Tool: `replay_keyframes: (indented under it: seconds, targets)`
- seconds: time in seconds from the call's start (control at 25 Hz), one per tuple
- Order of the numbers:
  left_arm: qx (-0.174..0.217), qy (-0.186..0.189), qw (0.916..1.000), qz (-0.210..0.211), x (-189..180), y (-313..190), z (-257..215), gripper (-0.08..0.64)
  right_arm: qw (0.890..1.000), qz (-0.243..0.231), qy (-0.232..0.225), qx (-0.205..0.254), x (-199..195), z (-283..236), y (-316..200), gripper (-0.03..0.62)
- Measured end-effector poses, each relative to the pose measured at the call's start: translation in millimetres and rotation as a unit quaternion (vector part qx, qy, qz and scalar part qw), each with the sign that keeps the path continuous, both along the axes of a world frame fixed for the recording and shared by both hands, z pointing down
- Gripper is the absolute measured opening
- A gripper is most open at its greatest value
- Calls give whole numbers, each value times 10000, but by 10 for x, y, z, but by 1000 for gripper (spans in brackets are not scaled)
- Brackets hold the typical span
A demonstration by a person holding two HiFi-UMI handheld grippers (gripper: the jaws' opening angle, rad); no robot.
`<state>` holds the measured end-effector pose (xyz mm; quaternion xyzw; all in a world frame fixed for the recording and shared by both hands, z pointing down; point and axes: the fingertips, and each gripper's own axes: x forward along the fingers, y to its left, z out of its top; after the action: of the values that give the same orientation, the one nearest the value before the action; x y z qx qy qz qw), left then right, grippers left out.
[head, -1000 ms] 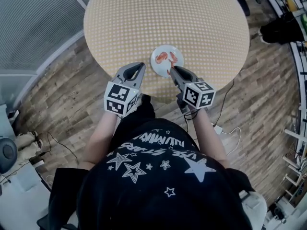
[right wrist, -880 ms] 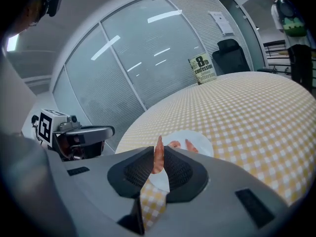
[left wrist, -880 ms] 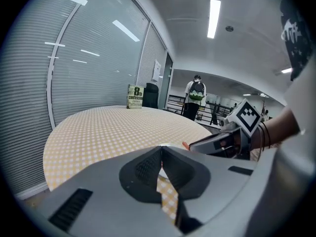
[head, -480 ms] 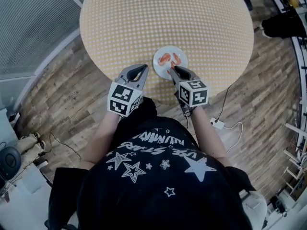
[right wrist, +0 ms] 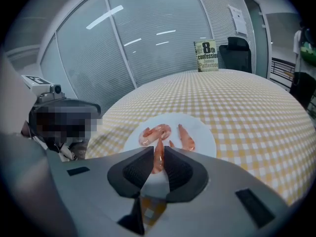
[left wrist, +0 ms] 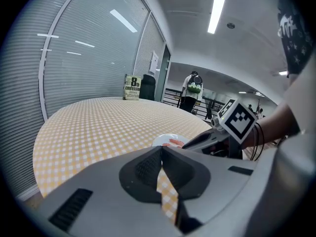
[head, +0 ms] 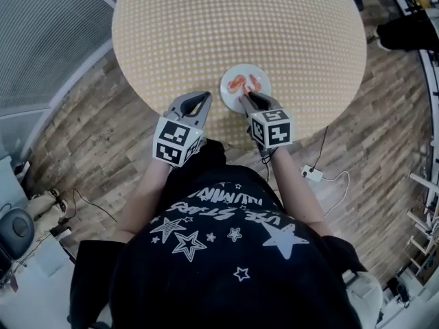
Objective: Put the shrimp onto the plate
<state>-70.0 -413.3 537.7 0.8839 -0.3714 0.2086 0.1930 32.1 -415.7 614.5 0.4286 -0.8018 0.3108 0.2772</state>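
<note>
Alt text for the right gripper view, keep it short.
The right gripper pinches an orange shrimp over a white plate holding two more shrimp. The plate sits on a yellow-checked table; a book stands at the far edge.

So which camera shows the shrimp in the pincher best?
The right gripper view: the shrimp sits big between the jaws of the right gripper, over the plate. The head view shows only a tiny orange speck; the left gripper view, faint pink bits.

The plate (right wrist: 205, 132) holds shrimp (right wrist: 154, 132) near the table (right wrist: 237, 98) edge
</note>
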Motion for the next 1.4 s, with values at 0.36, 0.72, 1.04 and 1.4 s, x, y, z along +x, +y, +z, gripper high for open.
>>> replay_keyframes:
  seconds: [0.36,0.72,1.04,1.4]
  targets:
    - [45,-22,10000,-75,-50,29,-50,9,9993,-121,354,27,-24,-19,32,71]
    - [173,-21,9997,-151,-56,101,-128,8,9990,-243,244,272,-2,-203,123,71]
    - [411,9,9990,-177,100,276,-309,9,9975,3,-68,701,214,-567,273,71]
    - [626,-18,9976,-280,268,802,-498,9,9940,44,-229,1070,555,-886,766,71]
